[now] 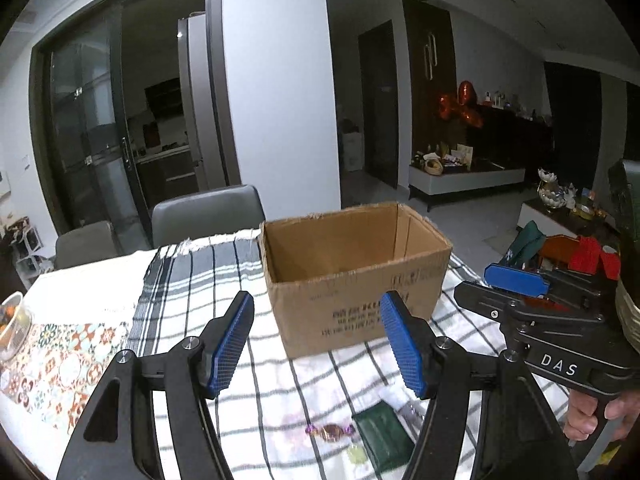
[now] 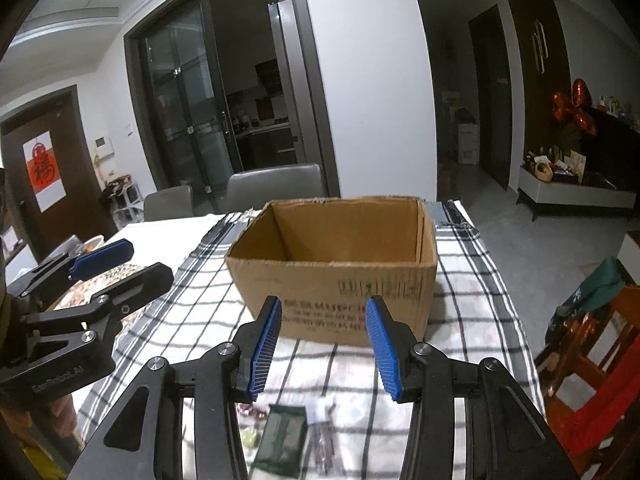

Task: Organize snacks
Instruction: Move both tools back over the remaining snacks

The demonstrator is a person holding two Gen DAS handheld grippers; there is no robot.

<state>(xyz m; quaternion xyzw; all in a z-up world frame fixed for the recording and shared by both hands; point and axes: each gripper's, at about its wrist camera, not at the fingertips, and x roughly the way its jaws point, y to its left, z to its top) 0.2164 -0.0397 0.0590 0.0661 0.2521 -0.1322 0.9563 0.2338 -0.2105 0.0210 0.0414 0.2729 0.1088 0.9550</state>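
An open, empty cardboard box (image 1: 352, 276) (image 2: 340, 276) stands on the checked tablecloth (image 1: 192, 280). Snacks lie on the cloth in front of it: a dark green packet (image 1: 384, 440) (image 2: 282, 438), a purple-wrapped candy (image 1: 330, 432) (image 2: 250, 412), a pale green candy (image 1: 356, 456) (image 2: 249, 438) and a clear wrapped item (image 1: 400, 400) (image 2: 322, 436). My left gripper (image 1: 316, 344) is open and empty, held above the snacks. My right gripper (image 2: 323, 348) is open and empty too; it also shows in the left wrist view (image 1: 516, 280).
Two grey chairs (image 1: 208, 212) stand at the table's far side. A bowl (image 1: 12, 324) sits at the left on a patterned mat (image 1: 60, 356). A wooden chair (image 2: 592, 364) with red and green things stands to the right of the table.
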